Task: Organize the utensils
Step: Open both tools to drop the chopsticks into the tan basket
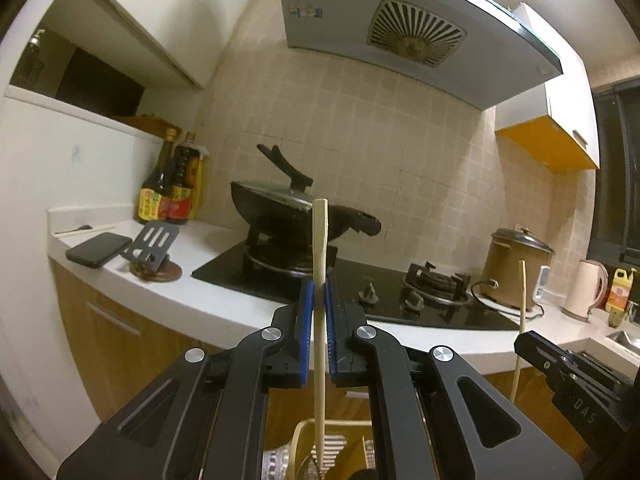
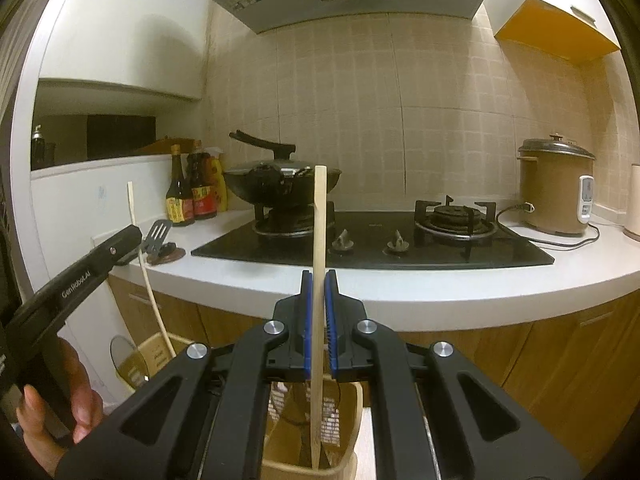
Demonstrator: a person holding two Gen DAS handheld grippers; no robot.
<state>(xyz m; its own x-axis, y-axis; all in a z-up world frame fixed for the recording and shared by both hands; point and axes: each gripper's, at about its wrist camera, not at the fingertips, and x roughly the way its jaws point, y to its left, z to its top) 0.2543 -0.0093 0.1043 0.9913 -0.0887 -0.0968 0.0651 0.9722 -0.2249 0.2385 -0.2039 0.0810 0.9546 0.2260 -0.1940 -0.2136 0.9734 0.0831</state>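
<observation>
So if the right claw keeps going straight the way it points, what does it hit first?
Probably the white countertop edge in front of the black stove, though depth is hard to judge. The right claw is shut on a chopstick.

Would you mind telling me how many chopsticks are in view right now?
3. One upright in the left tongs: chopstick. One upright in the right tongs: chopstick. A third lies on the counter at far left. More may be hidden.
</observation>
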